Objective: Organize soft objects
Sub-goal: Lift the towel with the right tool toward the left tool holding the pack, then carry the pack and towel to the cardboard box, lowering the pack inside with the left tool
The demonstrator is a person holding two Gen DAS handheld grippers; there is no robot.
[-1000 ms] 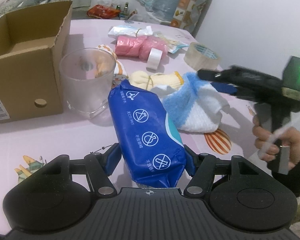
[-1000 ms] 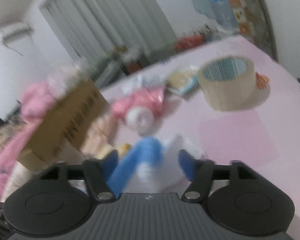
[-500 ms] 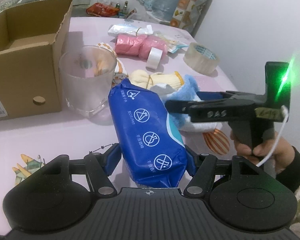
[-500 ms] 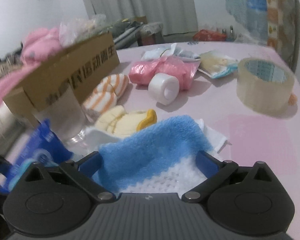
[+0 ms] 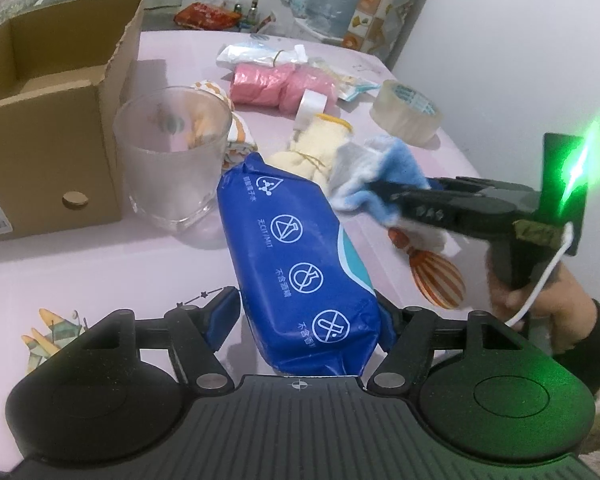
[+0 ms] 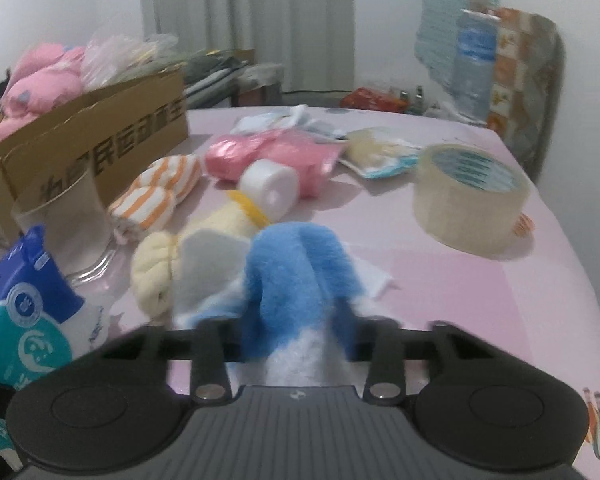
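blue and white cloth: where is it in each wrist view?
Left wrist: blue and white cloth right of centre, bunched in the right gripper, beside the blue wipes pack.
Right wrist: cloth bottom centre, pinched between that gripper's fingers.
Shared landmark: tape roll.

Blue-and-white fleecy cloth [image 6: 296, 276] bunched upward beside blue wipes pack [image 5: 296, 264] on table.

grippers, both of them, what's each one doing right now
Left hand-held gripper: shut on the blue pack.
Right hand-held gripper: jaws have just been closing, now shut on the blue cloth.
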